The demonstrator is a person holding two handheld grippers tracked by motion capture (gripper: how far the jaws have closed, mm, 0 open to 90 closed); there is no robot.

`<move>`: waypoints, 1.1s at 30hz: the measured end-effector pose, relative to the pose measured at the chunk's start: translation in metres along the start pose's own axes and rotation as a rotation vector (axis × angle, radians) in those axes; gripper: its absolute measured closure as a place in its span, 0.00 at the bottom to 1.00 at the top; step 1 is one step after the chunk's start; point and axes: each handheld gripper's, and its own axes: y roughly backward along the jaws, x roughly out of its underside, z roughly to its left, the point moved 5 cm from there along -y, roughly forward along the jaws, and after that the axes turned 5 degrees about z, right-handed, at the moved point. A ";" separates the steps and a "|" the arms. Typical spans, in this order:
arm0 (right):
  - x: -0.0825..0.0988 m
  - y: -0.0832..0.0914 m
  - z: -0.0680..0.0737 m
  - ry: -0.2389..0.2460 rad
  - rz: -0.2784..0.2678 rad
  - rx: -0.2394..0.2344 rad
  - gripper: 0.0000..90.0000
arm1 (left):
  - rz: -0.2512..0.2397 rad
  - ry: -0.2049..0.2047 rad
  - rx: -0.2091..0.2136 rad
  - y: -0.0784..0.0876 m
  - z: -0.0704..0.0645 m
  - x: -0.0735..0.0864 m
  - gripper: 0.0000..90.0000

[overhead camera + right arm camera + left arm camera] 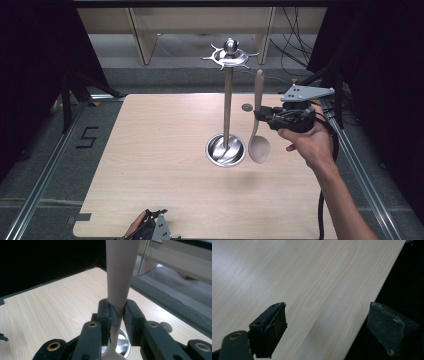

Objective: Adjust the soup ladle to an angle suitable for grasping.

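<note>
The right gripper [117,312] clamps a beige spoon [121,270] handle above the wooden table [50,310].

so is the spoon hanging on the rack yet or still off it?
Off it. The spoon stands upright, bowl down, clamped in the right gripper beside the rack, clear of its hooks.

A pale wood-grain desk [165,165] is sitting on a grey carpeted floor [35,150], with metal rails [47,165] running along its left and right edges. A black mark shaped like a 5 [86,137] is lying on the floor beside the left edge. Beyond the far edge, light wooden furniture legs [142,37] are standing, and black cables [292,45] are hanging near the far right corner. Dark curtains [30,60] are closing in both sides.
</note>
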 end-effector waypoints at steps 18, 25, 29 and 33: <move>-0.010 -0.005 -0.004 0.003 0.033 0.008 0.85 | 0.000 -0.001 0.000 0.000 0.000 0.000 0.17; -0.012 -0.007 -0.004 -0.001 0.035 0.000 0.85 | 0.000 0.000 0.006 0.000 -0.001 0.000 0.17; -0.014 -0.008 -0.004 0.020 0.042 0.008 0.85 | 0.000 0.000 0.008 0.000 -0.001 0.000 0.17; -0.016 -0.009 -0.004 0.023 0.045 0.012 0.85 | 0.005 -0.004 0.014 0.001 0.000 0.000 0.17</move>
